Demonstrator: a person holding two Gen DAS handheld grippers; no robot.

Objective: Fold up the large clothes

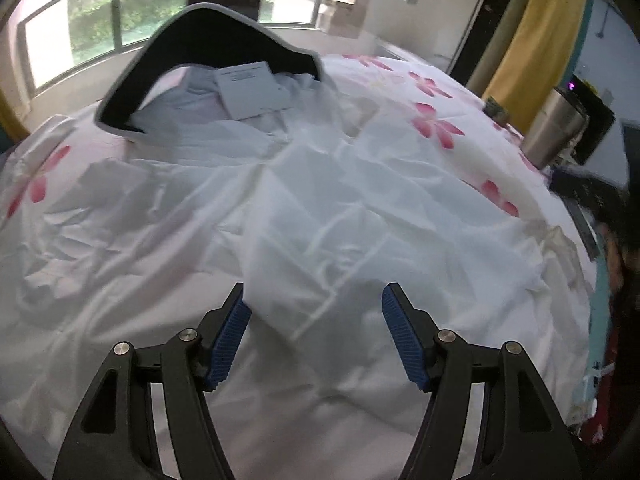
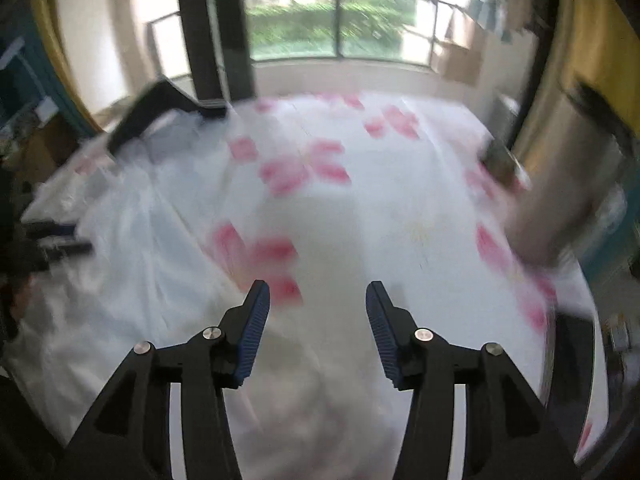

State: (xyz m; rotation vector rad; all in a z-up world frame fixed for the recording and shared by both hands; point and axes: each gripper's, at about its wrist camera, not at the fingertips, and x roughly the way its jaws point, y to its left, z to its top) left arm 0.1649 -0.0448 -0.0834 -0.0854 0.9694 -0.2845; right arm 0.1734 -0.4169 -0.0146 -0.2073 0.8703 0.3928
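Garment: white jacket [image 1: 320, 200] with dark collar, spread crumpled across floral bed sheet [image 1: 420, 92], collar toward far edge.
Left gripper [image 1: 312, 334]: released, above near hem.
Right gripper [image 2: 318, 328]: released, empty, over bare sheet.
Risk: pinching sheet along with thin fabric; steel tumbler [image 1: 554, 128] at right edge within elbow reach.

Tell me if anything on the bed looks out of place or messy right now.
The white garment lies crumpled and creased on the floral bedsheet, not smoothed flat, with one flap bunched up near the left gripper. Its dark collar stands up, and a paper tag is exposed. Nothing looks spilled or damaged.
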